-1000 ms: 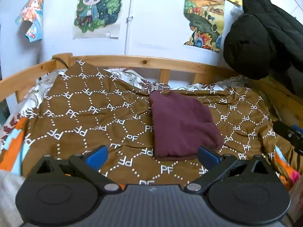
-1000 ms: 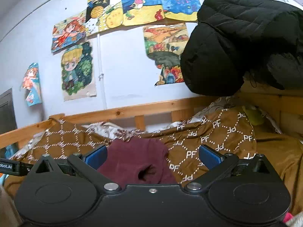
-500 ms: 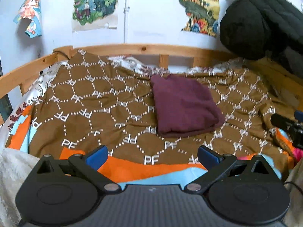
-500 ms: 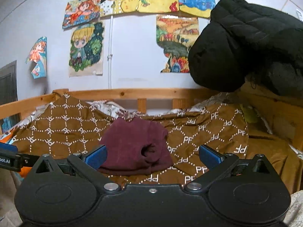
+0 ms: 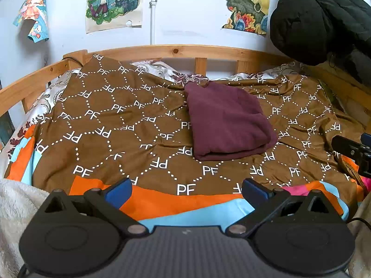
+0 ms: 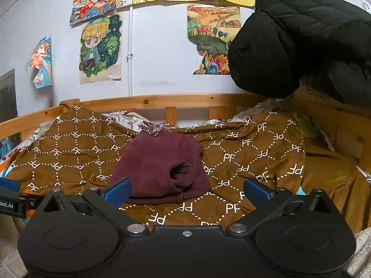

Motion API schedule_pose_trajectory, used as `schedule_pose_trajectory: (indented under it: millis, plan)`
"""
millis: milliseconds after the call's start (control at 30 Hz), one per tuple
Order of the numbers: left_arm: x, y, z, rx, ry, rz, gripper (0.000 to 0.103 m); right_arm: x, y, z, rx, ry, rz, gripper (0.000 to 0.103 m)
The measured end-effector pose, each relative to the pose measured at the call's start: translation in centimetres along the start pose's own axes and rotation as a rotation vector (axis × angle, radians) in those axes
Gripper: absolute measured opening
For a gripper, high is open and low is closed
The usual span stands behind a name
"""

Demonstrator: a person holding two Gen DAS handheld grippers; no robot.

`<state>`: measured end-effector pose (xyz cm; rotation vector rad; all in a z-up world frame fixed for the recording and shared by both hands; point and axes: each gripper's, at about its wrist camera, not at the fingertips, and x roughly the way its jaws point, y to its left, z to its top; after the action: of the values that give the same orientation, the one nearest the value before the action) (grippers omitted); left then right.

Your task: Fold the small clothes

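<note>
A folded maroon garment (image 5: 228, 121) lies on the brown patterned bedspread (image 5: 111, 125), toward the middle of the bed. In the right wrist view the same maroon garment (image 6: 160, 169) shows a rolled sleeve end on its near side. My left gripper (image 5: 186, 188) stands open over the near edge of the bed, with nothing between its blue-padded fingers and well short of the garment. My right gripper (image 6: 186, 188) is open too, empty, just in front of the garment. The right gripper's tip (image 5: 352, 149) shows at the right edge of the left wrist view.
A wooden bed rail (image 5: 176, 52) runs along the back by the white wall with posters. A black puffer jacket (image 5: 324, 16) hangs at the right. An orange and light-blue blanket (image 5: 176, 205) lies at the bed's near edge, and a white fleece (image 5: 14, 206) sits at the left.
Both grippers have pulled back from the garment toward the bed's near edge; the orange and blue blanket has come into the left wrist view. Both stayed open.
</note>
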<state>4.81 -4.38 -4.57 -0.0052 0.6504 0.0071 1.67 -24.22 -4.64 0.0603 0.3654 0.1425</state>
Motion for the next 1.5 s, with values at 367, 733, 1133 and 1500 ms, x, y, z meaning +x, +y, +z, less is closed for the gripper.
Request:
schedule_pose_trajectory:
  millis: [367, 733, 1133, 1500]
  plan:
    - [0.04, 0.0, 0.05, 0.0, 0.0, 0.0, 0.102, 0.3, -0.17, 0.13, 0.002, 0.01, -0.002, 0.102]
    - [0.03, 0.01, 0.04, 0.001, 0.0, 0.0, 0.102, 0.38, -0.27, 0.09, 0.004, 0.012, -0.005, 0.102]
    - [0.05, 0.0, 0.05, 0.002, 0.002, 0.0, 0.102, 0.54, -0.27, -0.01, 0.005, 0.015, -0.007, 0.102]
    - [0.05, 0.06, 0.0, 0.001, 0.004, 0.003, 0.102, 0.79, -0.33, -0.37, 0.005, 0.023, -0.009, 0.102]
